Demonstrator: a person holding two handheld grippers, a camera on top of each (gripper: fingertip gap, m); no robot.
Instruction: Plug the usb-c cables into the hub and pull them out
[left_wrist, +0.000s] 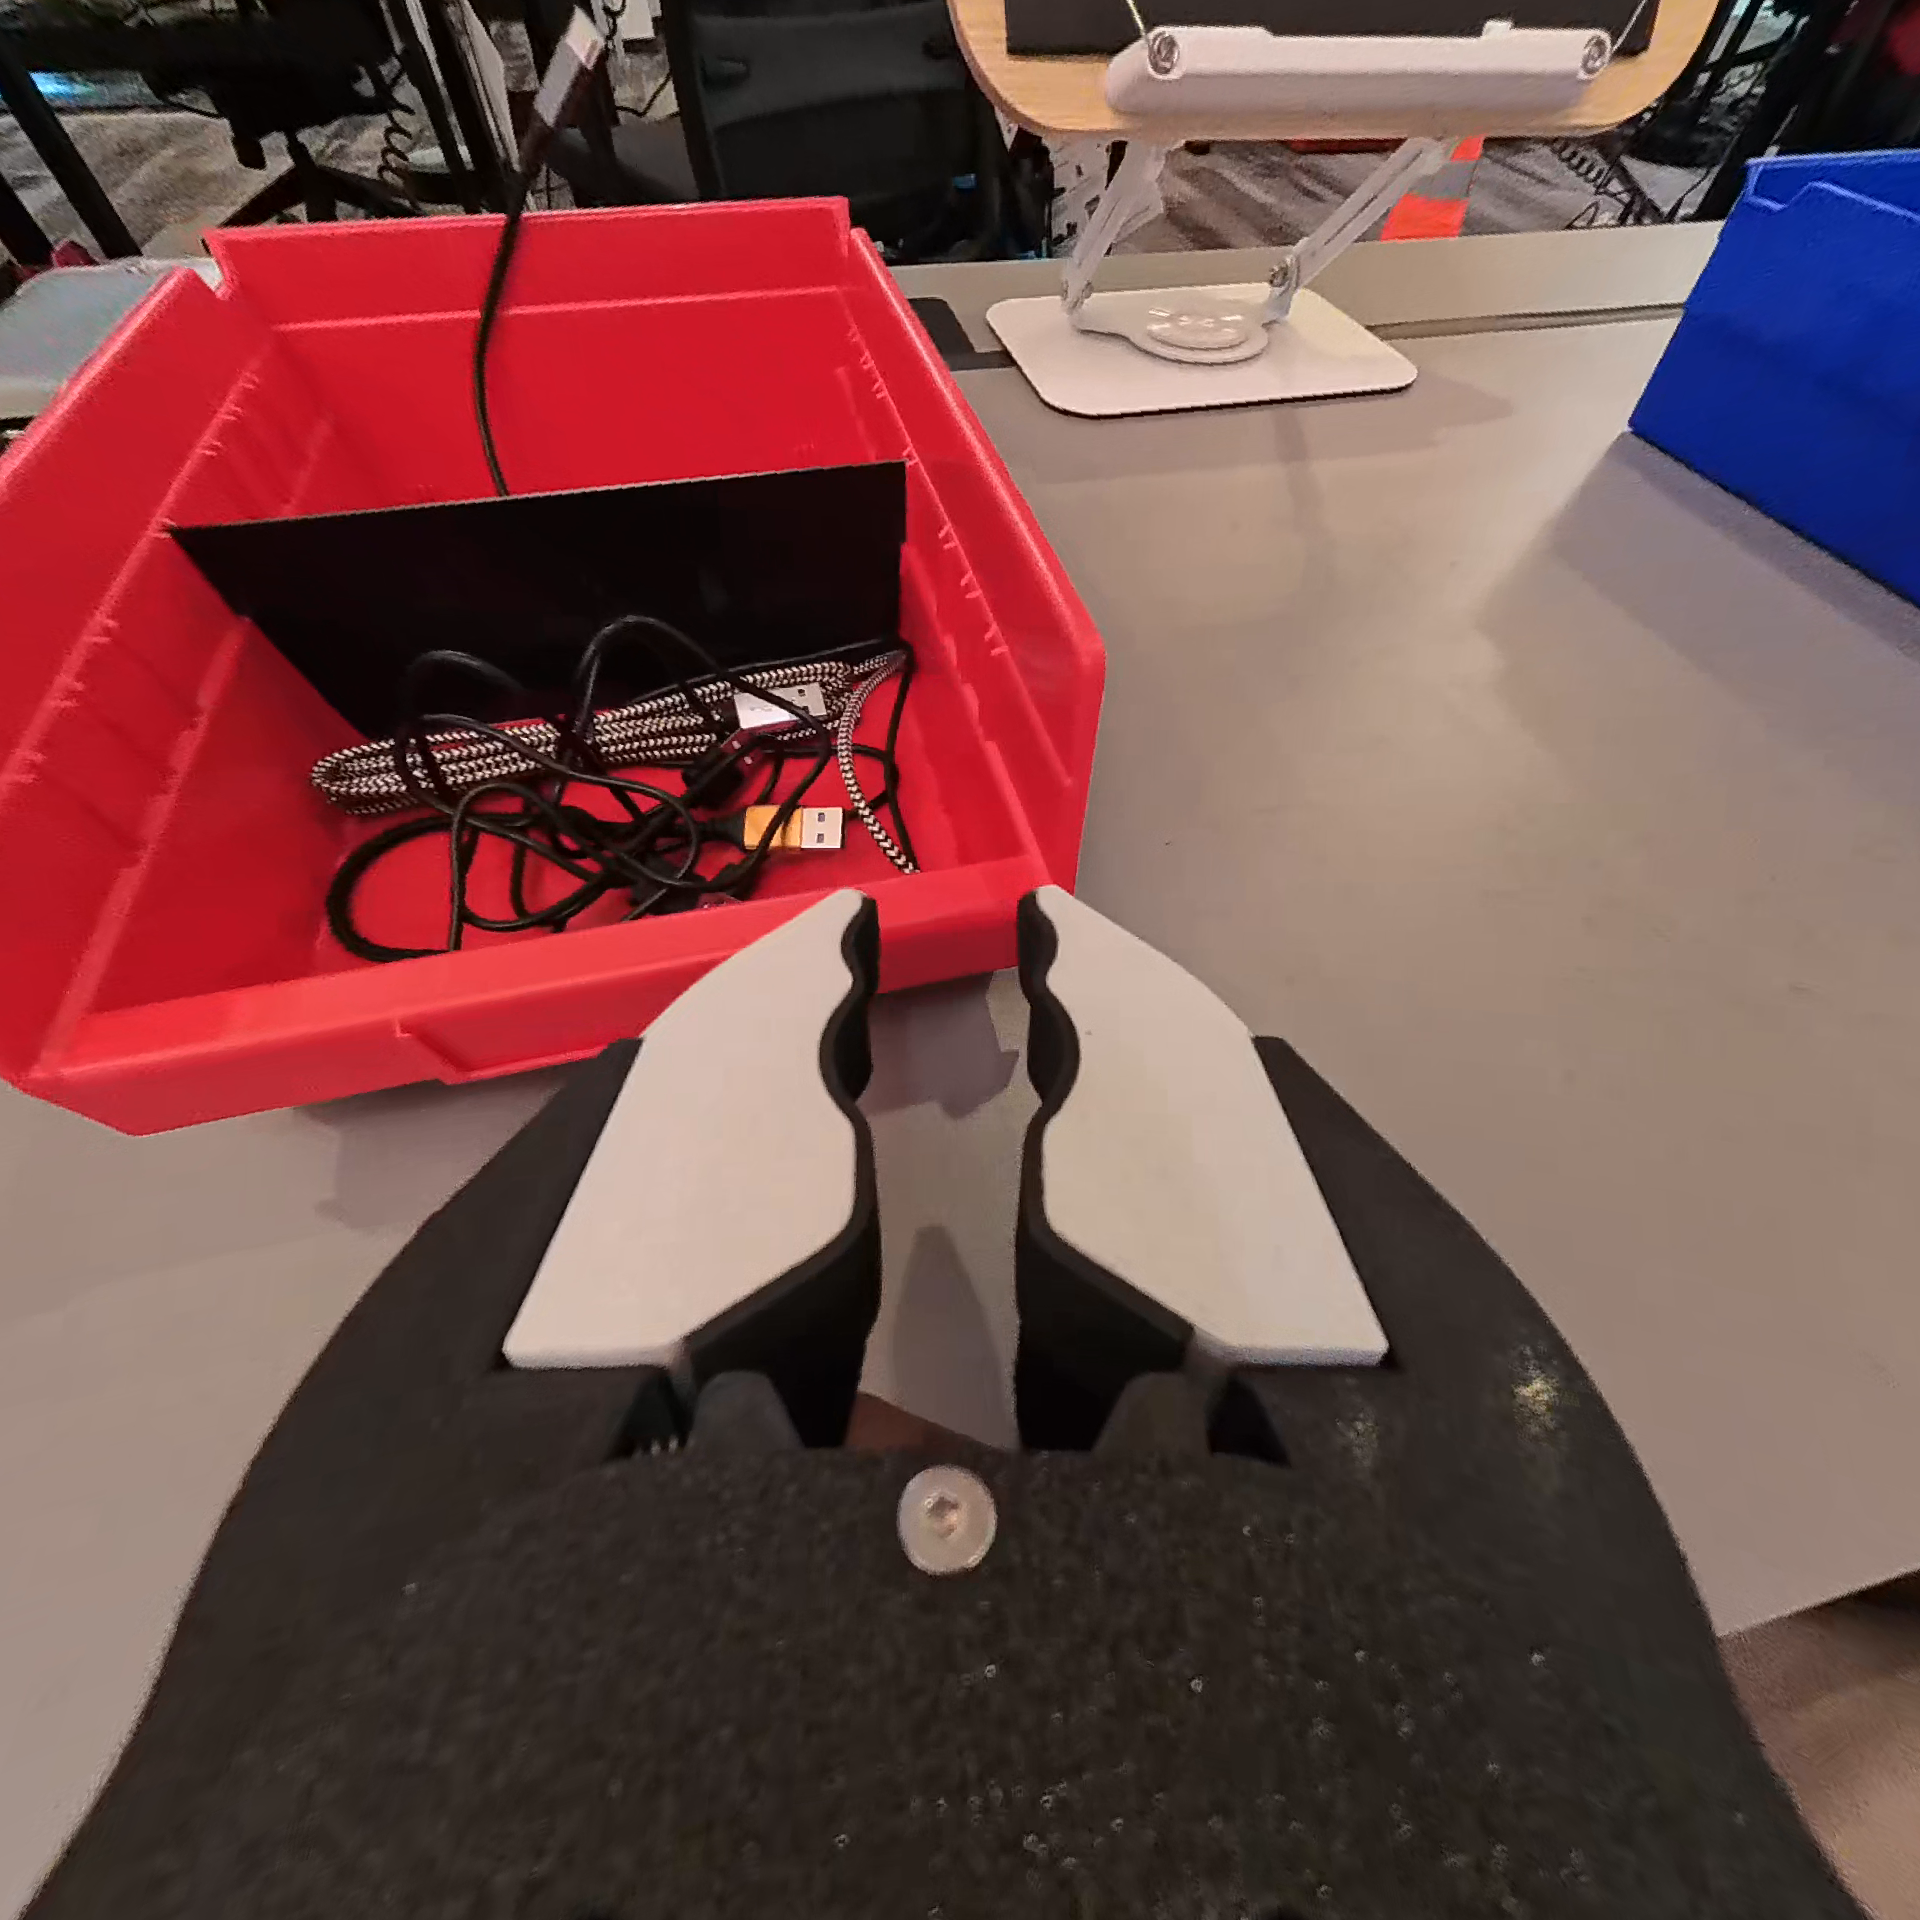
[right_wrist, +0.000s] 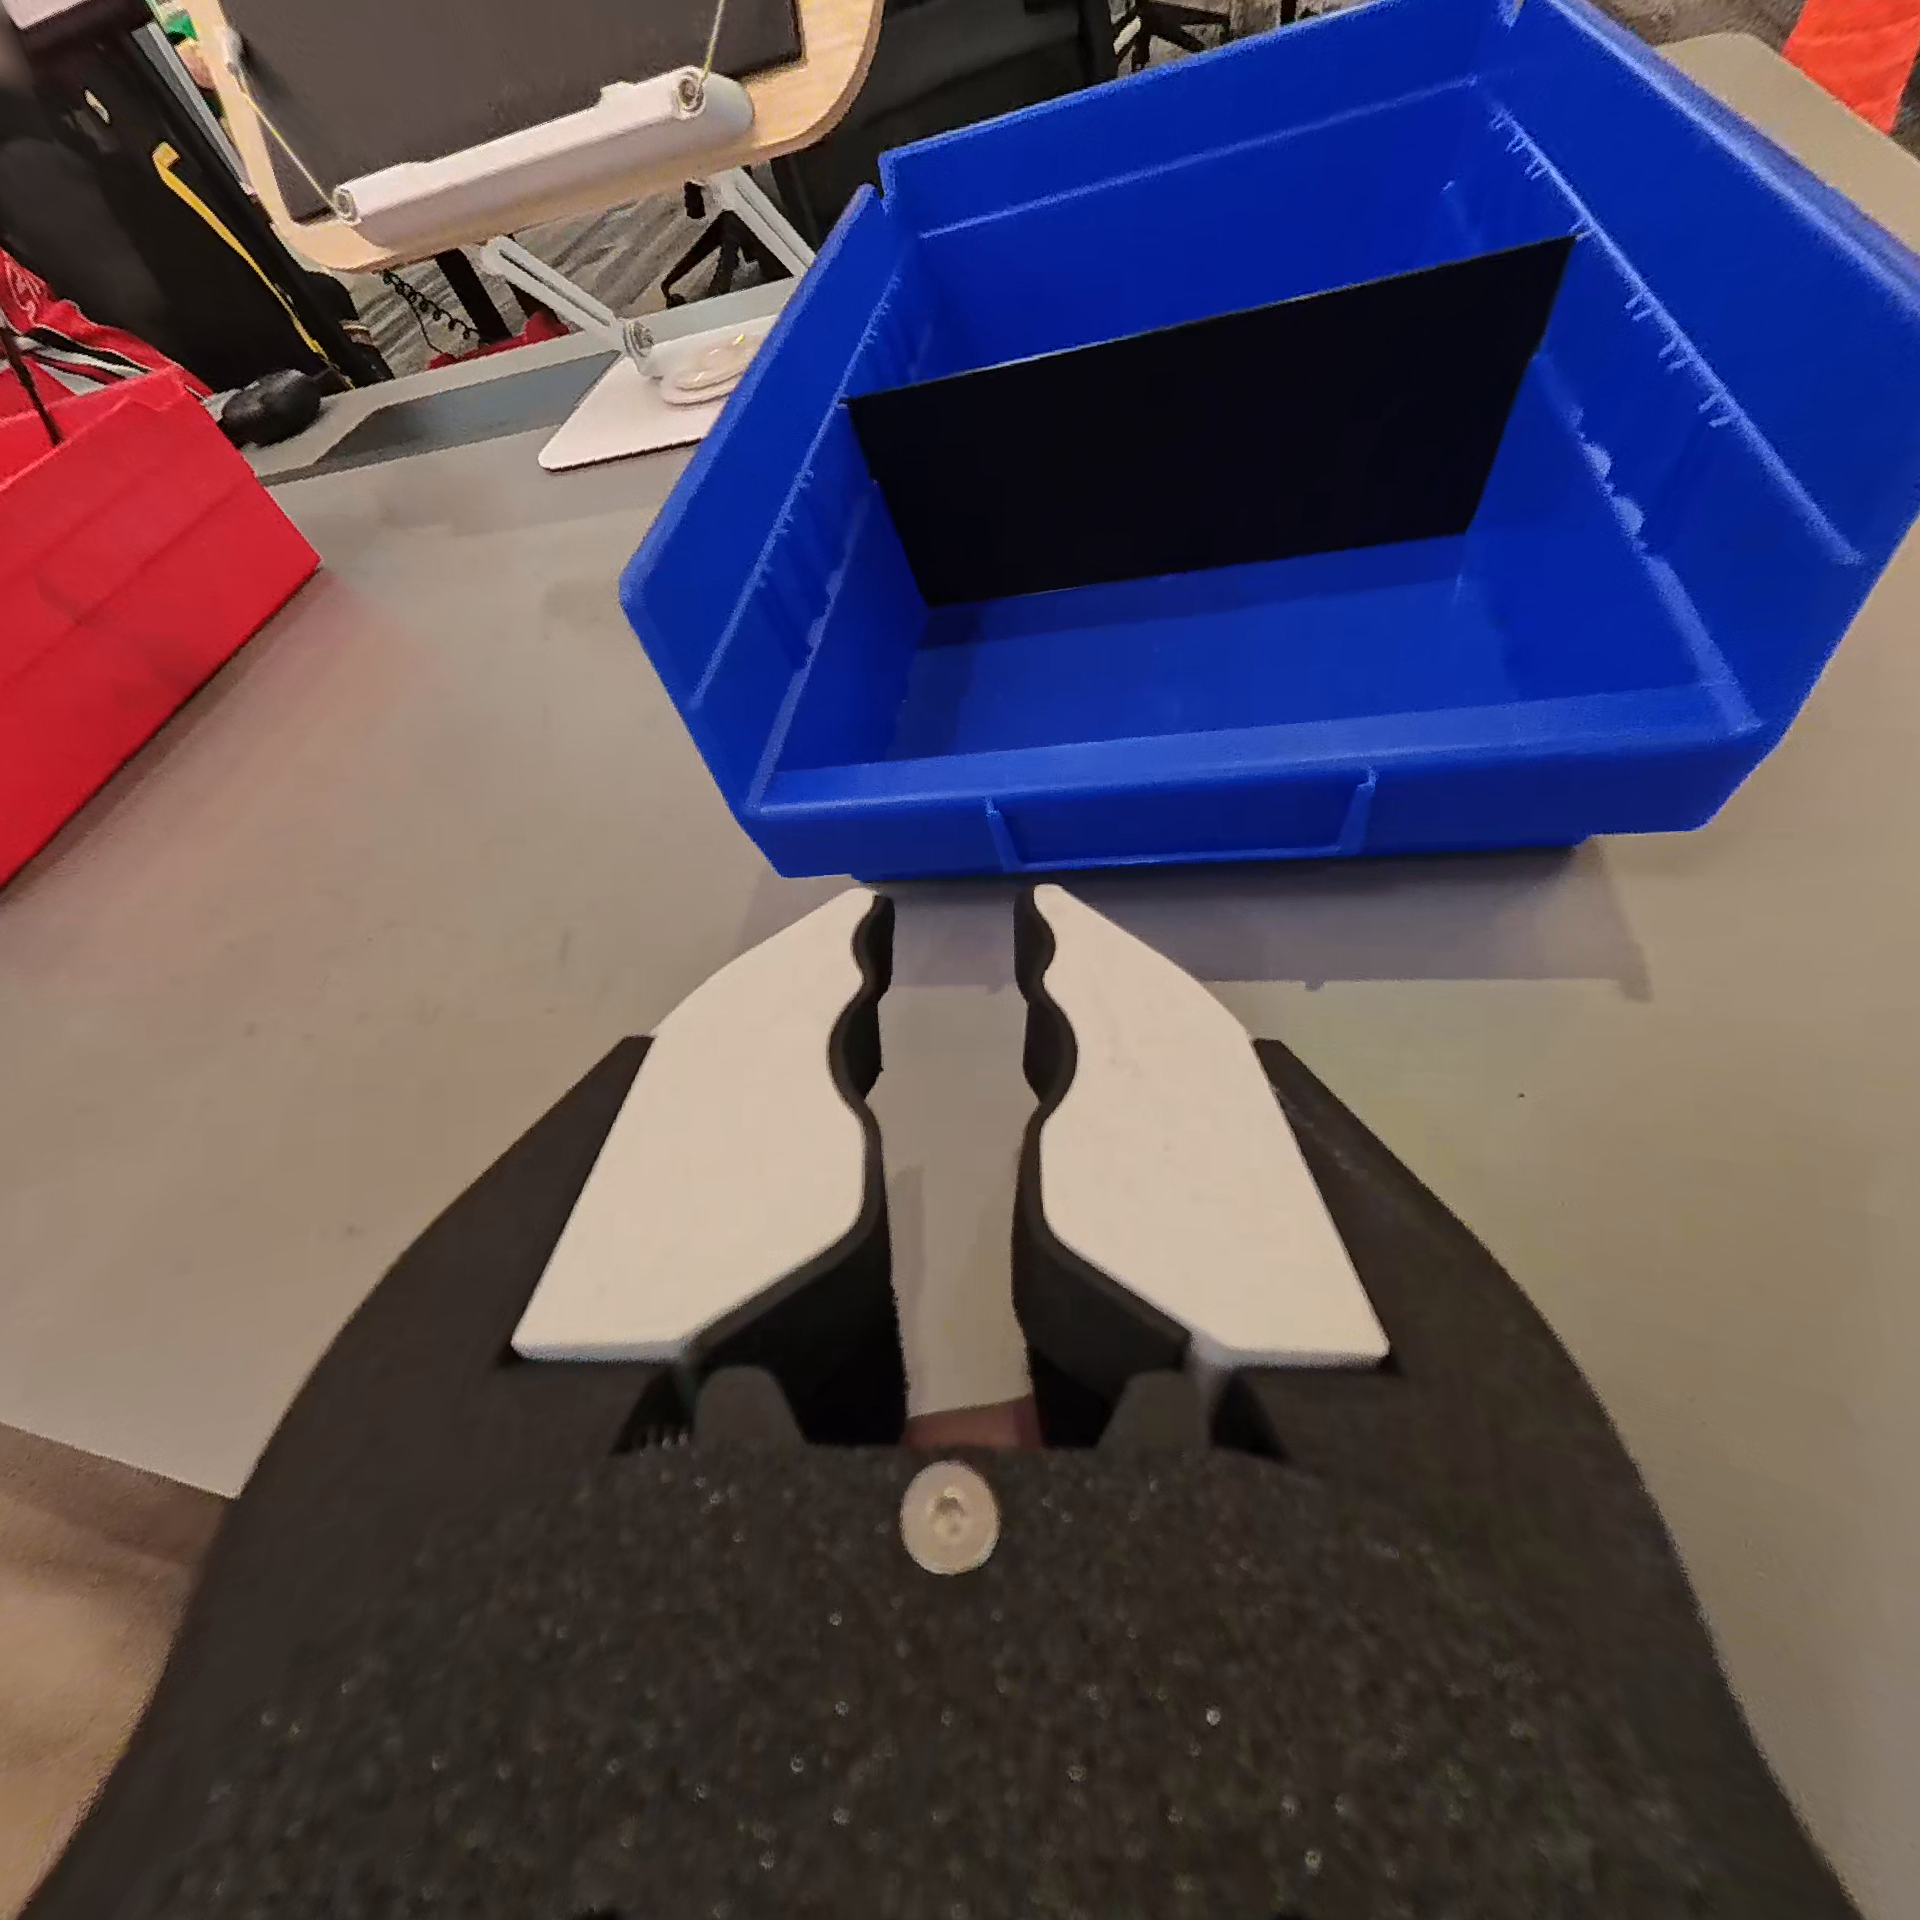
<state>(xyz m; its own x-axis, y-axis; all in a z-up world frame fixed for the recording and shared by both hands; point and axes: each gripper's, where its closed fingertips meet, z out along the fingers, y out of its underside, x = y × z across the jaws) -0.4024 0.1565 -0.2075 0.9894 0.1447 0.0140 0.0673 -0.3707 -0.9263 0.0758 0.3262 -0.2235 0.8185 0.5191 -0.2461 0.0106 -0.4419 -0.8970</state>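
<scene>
Black and braided cables (left_wrist: 613, 790) lie tangled in the front compartment of the red bin (left_wrist: 135, 831), ahead of a black divider (left_wrist: 561, 571). An orange-collared plug (left_wrist: 795, 829) sits at the near right of the heap, its long axis running left to right, metal end pointing right. One further black cable (left_wrist: 494, 312) rises out of the rear compartment and leaves the top of the picture. No hub can be identified in either view.

Left gripper (left_wrist: 948, 920) hovers over the grey table (left_wrist: 1403, 831) at the bin's front right corner, fingers parted by a narrow gap, holding nothing. The heap lies just ahead and to its left, beyond the front wall; this gripper is clearly the nearer one.

Right gripper (right_wrist: 954, 920) faces the blue bin (right_wrist: 1195, 821), likewise slightly parted and empty. That bin's visible front compartment holds nothing; its own divider (right_wrist: 1195, 436) stands across it.

Obstructions, by judgement: the red front wall and the knotting of the cables. A white stand (left_wrist: 1195, 348) stands well clear behind.
</scene>
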